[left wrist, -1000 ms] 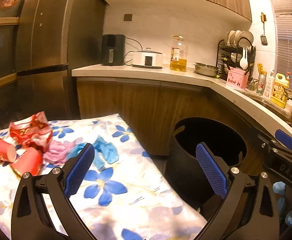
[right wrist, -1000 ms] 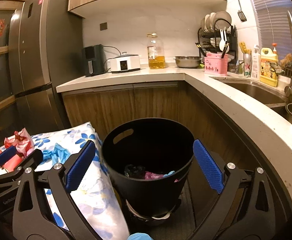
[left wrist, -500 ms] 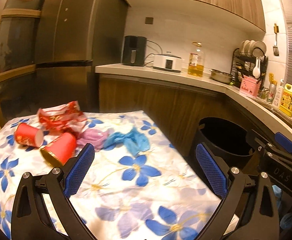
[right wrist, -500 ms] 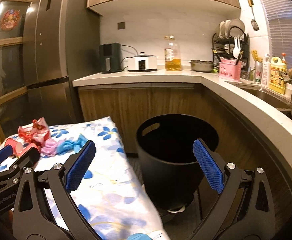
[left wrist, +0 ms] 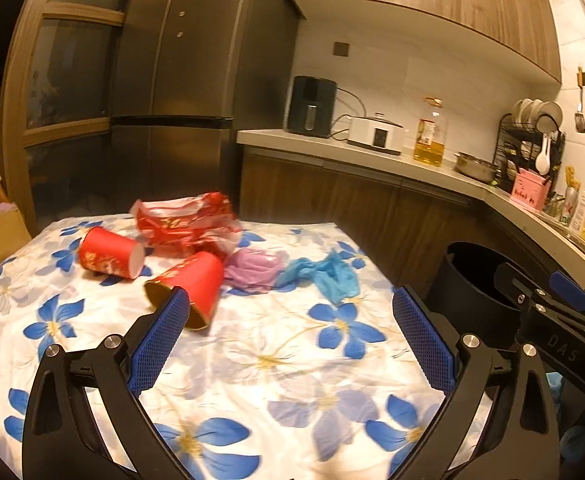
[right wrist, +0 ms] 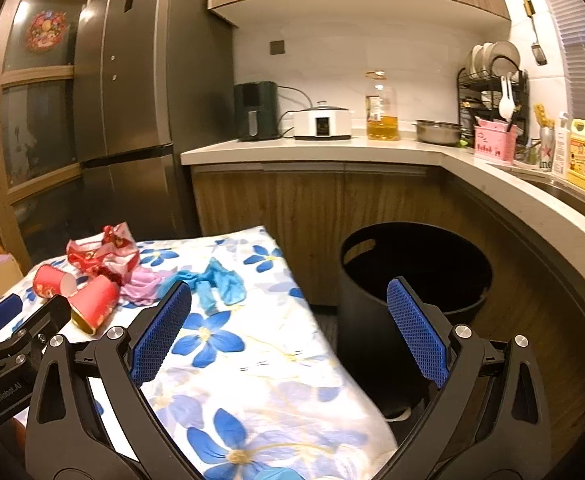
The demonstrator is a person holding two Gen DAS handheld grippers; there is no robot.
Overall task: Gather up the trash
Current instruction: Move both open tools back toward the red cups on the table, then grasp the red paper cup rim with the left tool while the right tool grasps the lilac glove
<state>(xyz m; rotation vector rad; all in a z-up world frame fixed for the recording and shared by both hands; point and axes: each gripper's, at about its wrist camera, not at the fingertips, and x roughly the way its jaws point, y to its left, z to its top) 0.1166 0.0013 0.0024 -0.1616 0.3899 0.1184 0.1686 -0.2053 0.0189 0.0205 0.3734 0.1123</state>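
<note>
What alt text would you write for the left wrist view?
An open left gripper hovers over a floral tablecloth strewn with two red cups, a red wrapper and crumpled gloves; a black bin stands at right.

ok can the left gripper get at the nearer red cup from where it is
Probably yes: the left gripper is open and empty, and the red cup lies on its side just beyond the left fingertip with nothing between.

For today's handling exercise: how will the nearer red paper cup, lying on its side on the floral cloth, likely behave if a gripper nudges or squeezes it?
The nearer red paper cup lies on its side, so a nudge would probably roll it. Thin-walled and open-mouthed, it would likely crush under firm squeezing.
</note>
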